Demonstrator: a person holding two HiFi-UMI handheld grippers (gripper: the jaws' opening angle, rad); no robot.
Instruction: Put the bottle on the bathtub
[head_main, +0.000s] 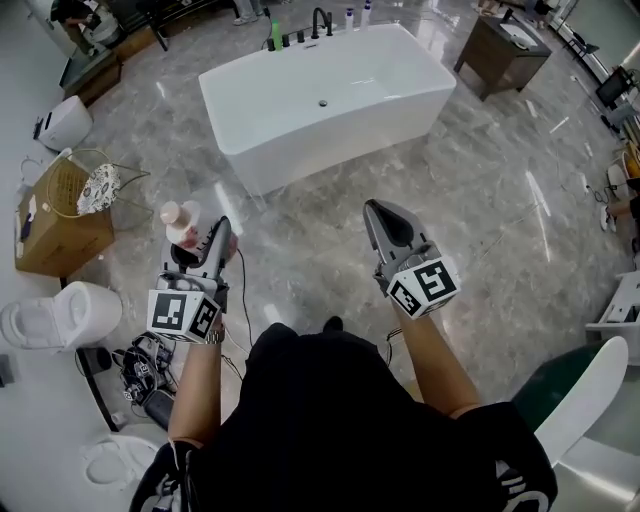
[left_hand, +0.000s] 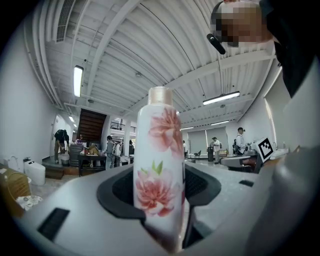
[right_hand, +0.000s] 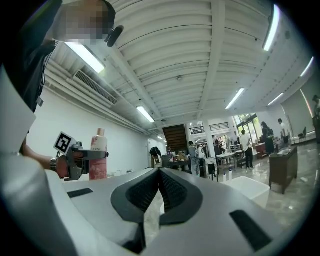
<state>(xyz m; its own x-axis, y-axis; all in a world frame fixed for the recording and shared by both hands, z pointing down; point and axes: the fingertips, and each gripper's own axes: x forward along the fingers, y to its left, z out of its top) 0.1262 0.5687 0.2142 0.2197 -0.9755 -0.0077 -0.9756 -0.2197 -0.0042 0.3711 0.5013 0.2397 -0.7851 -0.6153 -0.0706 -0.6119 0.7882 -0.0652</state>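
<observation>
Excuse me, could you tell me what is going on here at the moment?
A person is carrying a hand-held gripper in each hand. The left hand-held gripper is clamped on a white bottle with pink flowers, held upright. The right hand-held gripper is shut with nothing in it. The white bathtub stands ahead, across the grey floor, so the bottle is not yet on it.

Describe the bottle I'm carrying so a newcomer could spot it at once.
Find the white bathtub in the middle of the grey floor; the person stands on its near side. The bottle stands upright in the left gripper. It is white with pink flowers and a pale cap, unlike the green bottle at the bathtub's far edge.
</observation>
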